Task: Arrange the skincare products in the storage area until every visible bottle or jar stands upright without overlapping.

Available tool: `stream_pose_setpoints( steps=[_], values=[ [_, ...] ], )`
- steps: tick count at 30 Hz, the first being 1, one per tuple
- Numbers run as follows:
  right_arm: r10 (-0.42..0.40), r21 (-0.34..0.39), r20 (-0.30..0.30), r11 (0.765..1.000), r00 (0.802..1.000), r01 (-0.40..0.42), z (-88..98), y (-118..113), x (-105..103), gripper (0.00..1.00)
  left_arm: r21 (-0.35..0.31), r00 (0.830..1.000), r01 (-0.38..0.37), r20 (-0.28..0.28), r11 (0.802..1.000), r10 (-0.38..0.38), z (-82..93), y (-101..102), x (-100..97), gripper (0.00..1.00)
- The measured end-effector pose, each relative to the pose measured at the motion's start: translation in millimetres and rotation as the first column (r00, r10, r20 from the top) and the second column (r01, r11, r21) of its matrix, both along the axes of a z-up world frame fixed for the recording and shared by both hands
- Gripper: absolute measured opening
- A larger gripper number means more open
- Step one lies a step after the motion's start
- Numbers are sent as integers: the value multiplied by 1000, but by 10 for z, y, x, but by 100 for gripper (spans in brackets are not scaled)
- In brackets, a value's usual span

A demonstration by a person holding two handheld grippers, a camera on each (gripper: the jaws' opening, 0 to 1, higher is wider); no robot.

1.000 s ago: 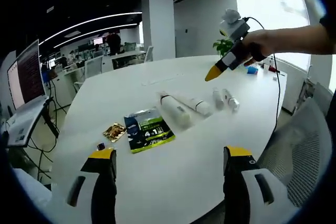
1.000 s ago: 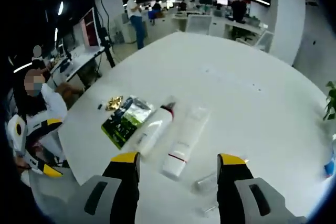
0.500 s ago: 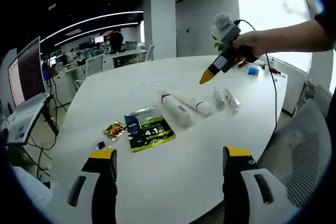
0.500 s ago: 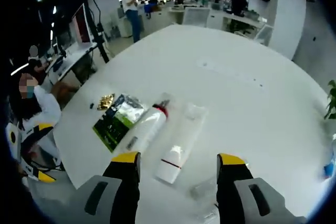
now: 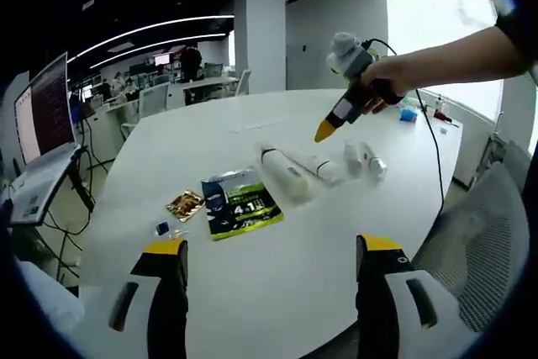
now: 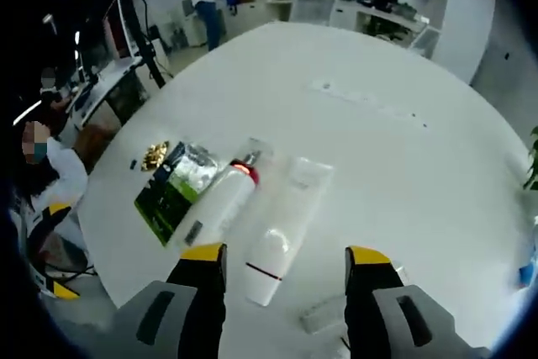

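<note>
Left gripper view: the left gripper hangs over the near edge of the white table, jaws wide apart and empty. Beyond lie a green pouch, a gold packet, a white bottle, a tube and two small bottles, all on their sides. The right gripper hovers above them, its jaws also apart around nothing, in a hand.

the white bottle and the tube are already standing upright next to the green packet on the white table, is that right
Not quite. The white bottle and the tube lie flat on their sides, not upright, as the right gripper view shows. They are beside the green packet on the white table.
</note>
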State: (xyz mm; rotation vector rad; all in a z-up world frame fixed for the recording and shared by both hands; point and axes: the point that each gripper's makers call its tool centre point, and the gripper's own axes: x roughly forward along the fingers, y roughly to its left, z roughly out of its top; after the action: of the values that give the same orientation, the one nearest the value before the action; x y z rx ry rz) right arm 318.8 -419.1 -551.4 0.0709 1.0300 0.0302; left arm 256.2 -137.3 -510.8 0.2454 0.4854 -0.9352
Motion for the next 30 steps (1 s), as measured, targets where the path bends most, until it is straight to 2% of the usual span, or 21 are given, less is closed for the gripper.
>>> stream_pose_setpoints(
  steps=[1, 5, 7, 17, 21, 25, 28, 30],
  values=[
    [-1, -1, -2, 1000, 1000, 1, 35, 51, -64, 58, 0, 1000, 0, -2, 1000, 0, -2, -1, -1, 76],
    [1, -9, -26, 1000, 1000, -1, -61, 34, 2, 57, 1, 1000, -1, -4, 1000, 1, -2, 0, -1, 75],
    [1, -10, -33, 1000, 999, -1, -55, 70, -34, 57, 3, 1000, -7, -8, 1000, 7, -7, 8, 2, 75],
    [13, -26, -81, 1000, 997, -15, -301, -9, 140, 56, -4, 1000, -9, -24, 1000, 9, -17, 7, 2, 74],
    [3, -33, -87, 999, 996, -6, -341, -49, 174, 54, 0, 1000, -3, -26, 1000, 3, -25, -3, -3, 74],
    [-12, -30, -90, 1000, 996, 9, -302, 1, 128, 53, 6, 1000, 3, -30, 1000, -2, -35, -11, -13, 74],
    [-18, -16, -98, 1000, 995, 17, -450, -69, 283, 54, 9, 999, 1, -36, 1000, -1, -52, -5, -10, 73],
    [-24, -13, -105, 1000, 994, 23, -445, -32, 226, 54, 8, 999, 1, -39, 1000, 0, -53, -7, -14, 73]
  ],
)
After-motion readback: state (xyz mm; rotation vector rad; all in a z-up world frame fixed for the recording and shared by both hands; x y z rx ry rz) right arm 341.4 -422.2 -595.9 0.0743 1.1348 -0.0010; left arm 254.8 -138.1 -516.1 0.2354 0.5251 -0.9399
